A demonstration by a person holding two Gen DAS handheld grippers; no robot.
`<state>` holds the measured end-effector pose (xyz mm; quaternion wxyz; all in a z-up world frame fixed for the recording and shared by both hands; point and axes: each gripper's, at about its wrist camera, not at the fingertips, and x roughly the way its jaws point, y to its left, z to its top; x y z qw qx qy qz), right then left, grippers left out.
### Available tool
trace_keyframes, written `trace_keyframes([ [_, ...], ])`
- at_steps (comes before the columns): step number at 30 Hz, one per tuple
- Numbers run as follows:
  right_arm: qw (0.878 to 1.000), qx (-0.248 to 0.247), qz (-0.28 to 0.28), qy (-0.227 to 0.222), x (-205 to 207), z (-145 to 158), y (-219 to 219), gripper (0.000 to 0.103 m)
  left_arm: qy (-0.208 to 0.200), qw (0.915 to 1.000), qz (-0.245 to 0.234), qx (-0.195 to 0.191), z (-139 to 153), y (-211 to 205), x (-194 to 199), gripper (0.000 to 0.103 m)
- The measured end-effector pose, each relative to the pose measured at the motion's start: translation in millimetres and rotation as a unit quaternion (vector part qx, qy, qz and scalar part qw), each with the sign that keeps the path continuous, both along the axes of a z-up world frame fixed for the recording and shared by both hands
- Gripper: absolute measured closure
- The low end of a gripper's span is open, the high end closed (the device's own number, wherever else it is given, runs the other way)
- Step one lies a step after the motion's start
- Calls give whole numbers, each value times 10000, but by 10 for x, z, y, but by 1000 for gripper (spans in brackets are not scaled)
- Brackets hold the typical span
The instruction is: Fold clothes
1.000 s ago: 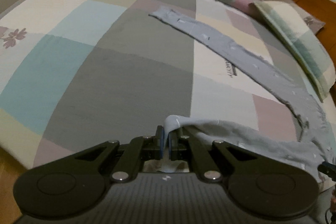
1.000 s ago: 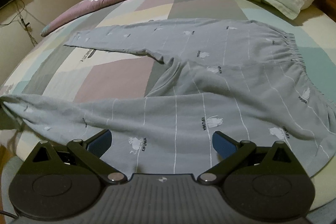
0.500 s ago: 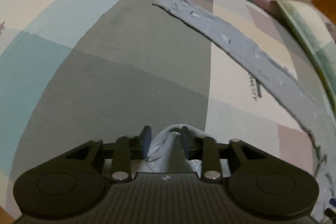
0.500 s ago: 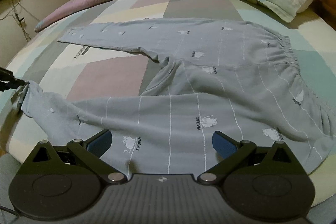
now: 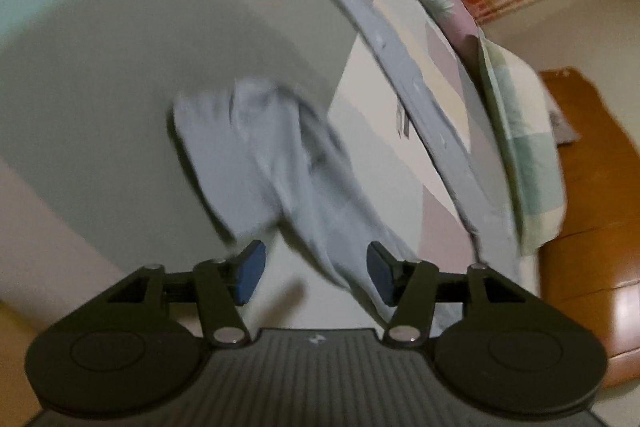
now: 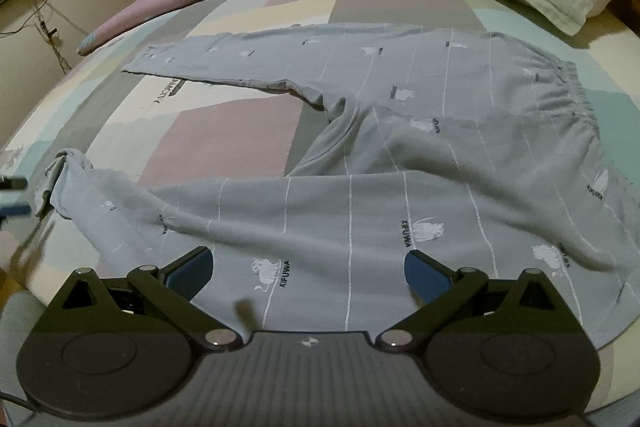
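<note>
On the patchwork bed [image 6: 224, 131], grey printed cotton trousers [image 6: 400, 187] lie spread, legs apart. Both your claws, left [image 5: 312, 277] & right [image 6: 308, 269], gape empty; bunched cuff [image 6: 66, 179] may crease the fold.

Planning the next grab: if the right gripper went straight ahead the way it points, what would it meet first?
Most likely the grey pajama pants: the near leg lies right ahead of the open right gripper, between its fingers. Depth is uncertain in the fisheye view.
</note>
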<state>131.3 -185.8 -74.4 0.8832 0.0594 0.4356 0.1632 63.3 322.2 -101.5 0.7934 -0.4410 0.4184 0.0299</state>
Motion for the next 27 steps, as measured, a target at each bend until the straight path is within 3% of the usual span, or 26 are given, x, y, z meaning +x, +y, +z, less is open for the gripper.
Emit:
trace_keyframes([
  [5, 9999, -41, -53, -80, -20, 44, -15, 0, -167, 9969, 488, -591, -272, 15, 29, 47],
  [15, 9998, -191, -20, -65, -15, 33, 2, 0, -598, 9848, 1624, -117, -302, 192, -76, 51],
  [19, 9997, -218, 42, -54, -19, 26, 51, 0, -585, 9811, 1845, -15, -337, 221, -96, 70],
  [21, 9996, -270, 68, -68, -24, 28, 65, 0, -508, 9824, 1785, 218, -302, 195, -78, 88],
  [27, 9990, -411, 117, -160, -42, 59, 80, 0, -514, 9806, 1719, 783, -20, 333, -202, 92],
])
